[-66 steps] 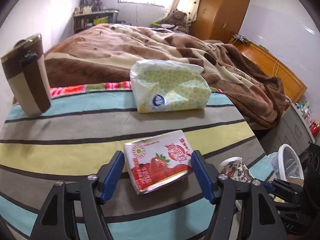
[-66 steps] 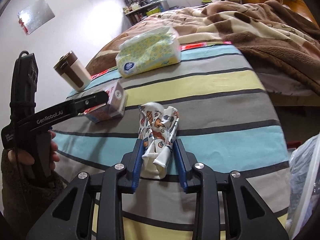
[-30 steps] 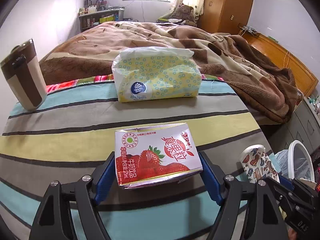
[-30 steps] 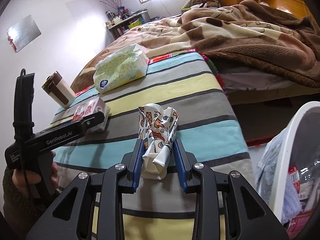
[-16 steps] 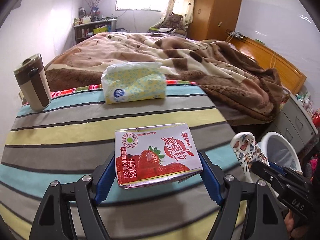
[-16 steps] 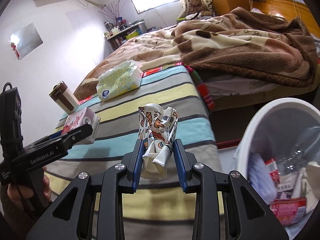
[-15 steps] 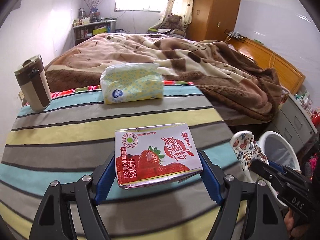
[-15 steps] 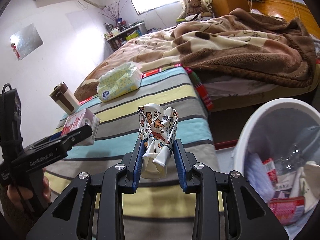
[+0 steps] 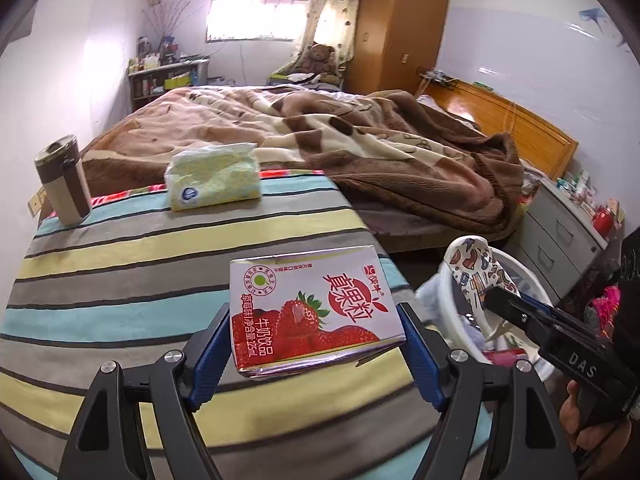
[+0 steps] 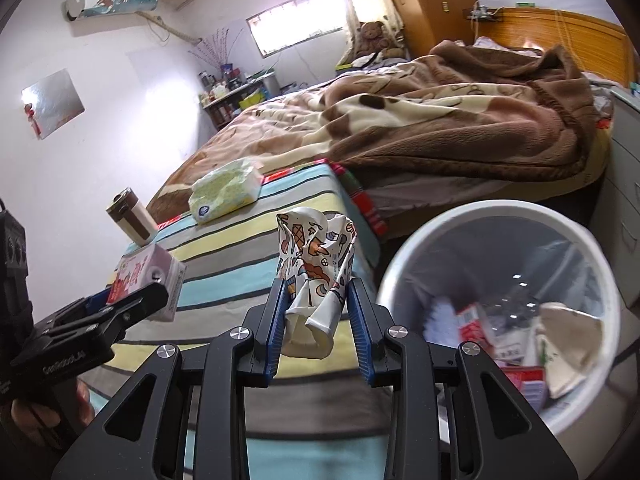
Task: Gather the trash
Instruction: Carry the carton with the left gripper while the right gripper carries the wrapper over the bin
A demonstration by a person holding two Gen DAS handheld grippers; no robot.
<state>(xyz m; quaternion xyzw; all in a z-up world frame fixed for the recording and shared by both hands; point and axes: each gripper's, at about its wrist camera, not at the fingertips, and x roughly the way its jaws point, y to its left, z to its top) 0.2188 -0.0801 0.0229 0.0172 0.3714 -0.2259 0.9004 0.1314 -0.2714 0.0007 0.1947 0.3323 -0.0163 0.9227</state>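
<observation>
My left gripper is shut on a red and white strawberry milk carton and holds it above the striped table. The carton also shows in the right wrist view. My right gripper is shut on a crumpled printed paper cup, which also shows in the left wrist view over the bin. A white trash bin with a clear liner and several pieces of trash stands on the floor just right of the right gripper. It also shows in the left wrist view.
A tissue pack and a brown and cream tumbler stand at the table's far side. A bed with a brown blanket lies beyond. A grey drawer unit stands to the right of the bin.
Both grippers have risen and moved right toward the bin, each with its load. The bin has grown larger in the right wrist view, and the paper cup now hangs over its rim in the left view.
</observation>
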